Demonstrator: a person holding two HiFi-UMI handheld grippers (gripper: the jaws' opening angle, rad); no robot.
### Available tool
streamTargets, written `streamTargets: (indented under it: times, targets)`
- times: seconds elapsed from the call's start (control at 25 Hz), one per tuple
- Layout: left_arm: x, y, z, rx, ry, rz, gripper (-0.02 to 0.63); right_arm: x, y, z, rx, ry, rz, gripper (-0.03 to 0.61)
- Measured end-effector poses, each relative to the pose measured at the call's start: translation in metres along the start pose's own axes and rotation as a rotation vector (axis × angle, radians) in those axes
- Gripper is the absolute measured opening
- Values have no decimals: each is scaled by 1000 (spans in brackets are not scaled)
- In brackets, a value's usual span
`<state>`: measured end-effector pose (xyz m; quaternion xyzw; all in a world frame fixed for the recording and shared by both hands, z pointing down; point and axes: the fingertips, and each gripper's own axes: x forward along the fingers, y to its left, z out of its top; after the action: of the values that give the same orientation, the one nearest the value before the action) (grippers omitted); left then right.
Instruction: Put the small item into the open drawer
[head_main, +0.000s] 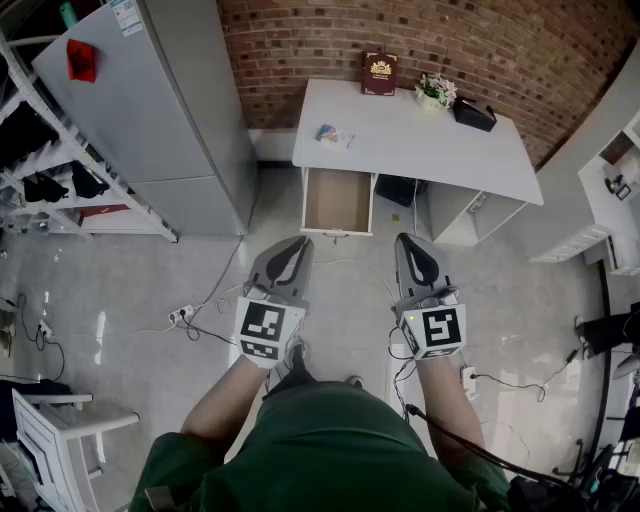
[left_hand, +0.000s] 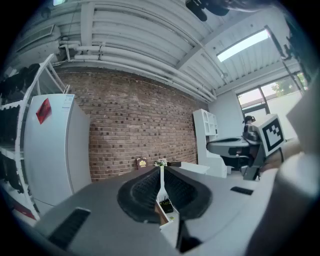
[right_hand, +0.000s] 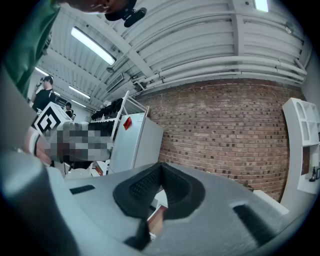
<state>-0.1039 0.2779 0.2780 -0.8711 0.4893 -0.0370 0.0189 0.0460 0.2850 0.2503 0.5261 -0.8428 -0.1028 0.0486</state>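
The small item (head_main: 334, 134), a colourful packet, lies on the white desk (head_main: 420, 145) near its left end. Below it the open drawer (head_main: 338, 200) sticks out from the desk front, and its inside looks bare. My left gripper (head_main: 298, 243) and right gripper (head_main: 408, 242) hover side by side over the floor, a short way in front of the drawer. Both are shut with nothing between the pads. In the left gripper view the shut left gripper (left_hand: 161, 172) points at the desk. In the right gripper view the shut right gripper (right_hand: 160, 167) faces the brick wall.
On the desk stand a dark red book (head_main: 379, 73), a small flower pot (head_main: 435, 92) and a black box (head_main: 474, 114). A grey fridge (head_main: 150, 110) stands left of the desk, beside a metal rack (head_main: 40, 150). Cables and a power strip (head_main: 182, 314) lie on the floor. White shelves (head_main: 610, 190) are at the right.
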Motion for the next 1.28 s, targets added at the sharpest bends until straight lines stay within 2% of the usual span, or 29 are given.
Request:
streamTargets:
  times: [0.4,0.64,0.8,0.92,1.0,1.12,1.28]
  targets:
    - [23,86,-14,-42,-12,-78,18,75,34,-1,11,32,-69,3]
    - [31,128,-35,-86,27,-97,18,106,48,-2,-4,80,-108,3]
    - [37,140,-51,-110,58,-103,18,117,51,-9,-37,111,-126,5]
    - [46,143,-55,-128,63,-111,18,129,53,-16,-58,138,-111,5]
    - [51,145,-56,-135,67,-114,18,139,55,-22,-33,151,-87,5]
    - [57,152,-62,-125,77,-104,18,154,55,-29,15,135,-61,5]
    - [65,170,-64,-102,80,-64,18,177,51,-33,25,101,-42,5]
